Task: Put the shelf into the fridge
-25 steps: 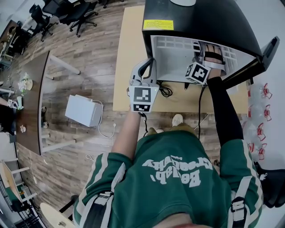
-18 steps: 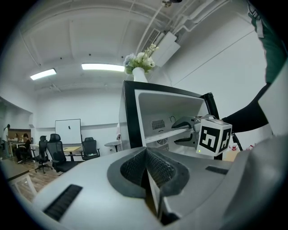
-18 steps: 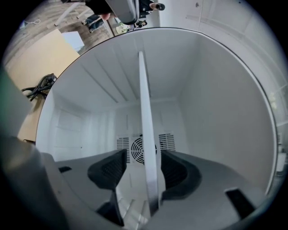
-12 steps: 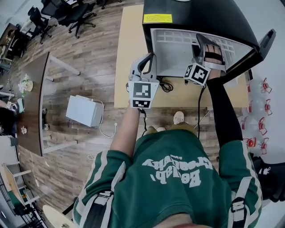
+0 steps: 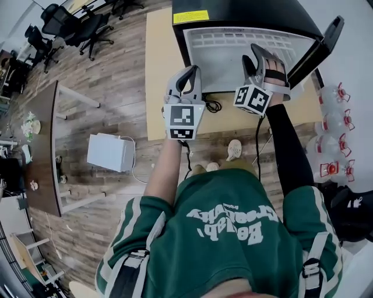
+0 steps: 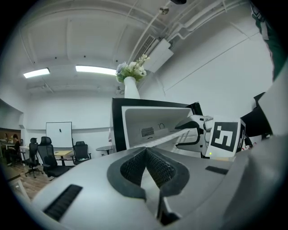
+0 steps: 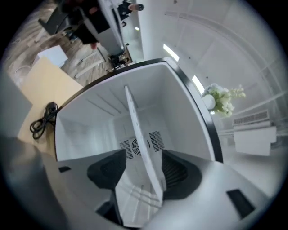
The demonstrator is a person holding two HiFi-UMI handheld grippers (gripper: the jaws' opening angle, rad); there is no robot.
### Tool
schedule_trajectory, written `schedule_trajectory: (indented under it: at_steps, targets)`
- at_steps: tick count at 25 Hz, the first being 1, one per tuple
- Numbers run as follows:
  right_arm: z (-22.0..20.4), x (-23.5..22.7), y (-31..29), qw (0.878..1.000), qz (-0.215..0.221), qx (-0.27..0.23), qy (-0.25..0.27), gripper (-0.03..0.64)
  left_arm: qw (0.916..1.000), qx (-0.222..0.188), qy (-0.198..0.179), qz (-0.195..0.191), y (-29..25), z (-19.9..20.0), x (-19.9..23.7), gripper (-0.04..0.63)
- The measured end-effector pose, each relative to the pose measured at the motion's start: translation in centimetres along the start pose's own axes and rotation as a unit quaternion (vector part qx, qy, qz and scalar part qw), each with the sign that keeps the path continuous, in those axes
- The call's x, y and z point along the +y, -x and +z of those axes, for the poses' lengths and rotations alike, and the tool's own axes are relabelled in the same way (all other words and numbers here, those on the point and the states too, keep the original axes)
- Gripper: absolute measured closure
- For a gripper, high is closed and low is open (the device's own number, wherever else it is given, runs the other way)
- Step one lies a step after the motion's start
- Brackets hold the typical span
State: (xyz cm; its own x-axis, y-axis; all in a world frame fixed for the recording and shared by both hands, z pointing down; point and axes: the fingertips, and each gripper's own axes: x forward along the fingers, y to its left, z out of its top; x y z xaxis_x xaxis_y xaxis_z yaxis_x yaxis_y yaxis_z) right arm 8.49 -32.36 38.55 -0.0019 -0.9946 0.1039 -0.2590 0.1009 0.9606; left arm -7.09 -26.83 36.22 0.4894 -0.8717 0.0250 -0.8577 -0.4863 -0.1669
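Far on the bench, reaching the right gripper into the open fridge, fingers apart and just now opening wider, near edge of the shelf loose between them. Partly inside the fridge, running toward its back wall. Holding the left gripper by the fridge's left edge, fingers together on nothing.

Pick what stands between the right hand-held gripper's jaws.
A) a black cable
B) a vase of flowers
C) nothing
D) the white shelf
D: the right gripper view shows the white shelf edge-on between the jaws of the right hand-held gripper, reaching into the fridge. The jaws have just been opening and stand apart around it.
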Motion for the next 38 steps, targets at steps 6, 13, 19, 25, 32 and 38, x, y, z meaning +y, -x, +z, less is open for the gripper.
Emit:
schedule_trajectory:
  at_steps: [6, 13, 19, 25, 32, 38]
  targets:
    - [-1.5, 0.7, 2.1, 0.985, 0.045, 0.001, -0.169, 0.354, 0.9997, -0.001, -0.006, -0.023, -0.7, 0.6, -1.8, 0.601]
    - [-2.3, 0.2, 4.4, 0.923, 0.080, -0.031, -0.375, 0.342, 0.9994, -0.008, -0.008, -0.032, -1.6, 1.6, -3.7, 0.601]
    - [-3.5, -2.0, 6.8, 0.858, 0.079, -0.070, -0.502, 0.330, 0.9996, -0.009, -0.016, -0.022, -1.0, 3.0, -5.1, 0.601]
    - [-3.6, -3.6, 9.4, 0.821, 0.094, -0.126, -0.549, 0.324, 0.9996, -0.015, -0.022, -0.007, 0.0, 4.4, -7.1, 0.601]
    - [-4.4, -3.8, 11.1, 0.818, 0.115, -0.152, -0.542, 0.324, 0.9995, -0.009, -0.024, 0.020, 0.8, 4.8, -8.7, 0.601]
    - [-5.9, -4.0, 11.9, 0.811, 0.131, -0.170, -0.544, 0.324, 0.9988, -0.008, -0.027, 0.041, 1.3, 5.1, -10.4, 0.601]
